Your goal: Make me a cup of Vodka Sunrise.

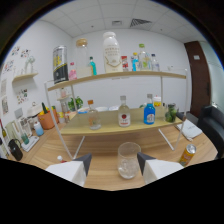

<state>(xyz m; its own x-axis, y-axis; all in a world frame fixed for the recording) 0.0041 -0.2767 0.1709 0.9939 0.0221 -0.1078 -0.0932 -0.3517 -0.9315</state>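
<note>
Claw [113, 165] held wide open, gripping nothing — empty glass [128, 160] stands on the tabletop [100, 175] between its fingers, gaps either side. Glass best centred before closing; squeeze judged gentle, kept upright.

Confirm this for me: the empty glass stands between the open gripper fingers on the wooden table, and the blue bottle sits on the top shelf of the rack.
One thing is wrong. The blue bottle sits on the lower shelf of the rack, not the top one, as the gripper view shows. The rest holds: the empty glass stands between the open gripper fingers on the wooden table.
</note>
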